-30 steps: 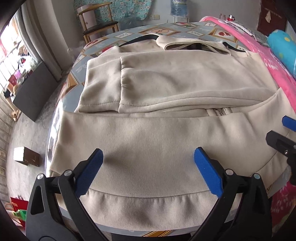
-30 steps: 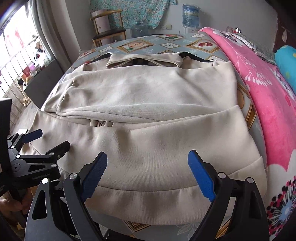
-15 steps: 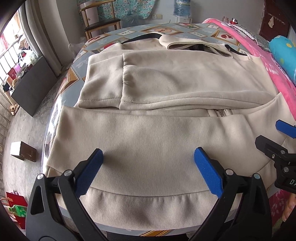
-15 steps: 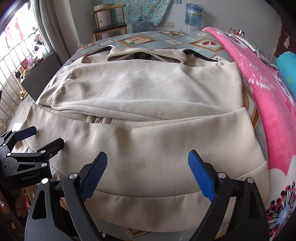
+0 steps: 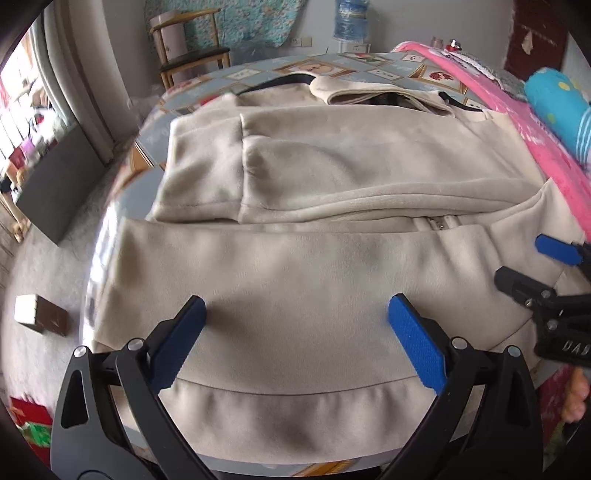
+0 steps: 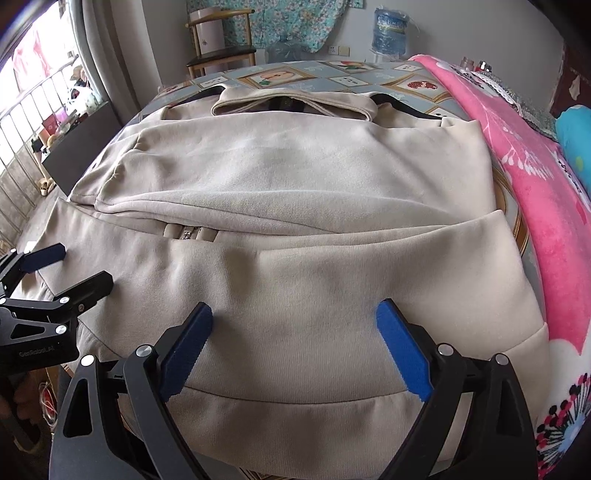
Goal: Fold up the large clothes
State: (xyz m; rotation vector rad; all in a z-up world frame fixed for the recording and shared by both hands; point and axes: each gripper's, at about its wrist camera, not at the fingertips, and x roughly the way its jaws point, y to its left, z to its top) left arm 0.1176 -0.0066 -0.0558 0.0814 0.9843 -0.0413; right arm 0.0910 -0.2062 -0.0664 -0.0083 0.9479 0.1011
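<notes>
A large beige zip jacket [image 5: 332,177] lies flat on the bed, both sleeves folded across its chest, collar at the far end. It also shows in the right wrist view [image 6: 295,192]. My left gripper [image 5: 295,310] is open and empty, hovering over the hem on the jacket's left side. My right gripper [image 6: 293,317] is open and empty over the hem on the right side. Each gripper appears at the edge of the other's view: the right one [image 5: 532,262] and the left one [image 6: 74,266], both with jaws apart.
The bed has a patterned sheet [image 6: 332,79]. A pink blanket [image 6: 535,184] runs along the right side. A blue pillow [image 5: 557,107] lies far right. A wooden chair [image 5: 192,55] and water bottle [image 6: 389,31] stand by the far wall. A box [image 5: 40,314] sits on the floor.
Both grippers have drawn slightly closer over the hem, staying open. The jacket has not moved.
</notes>
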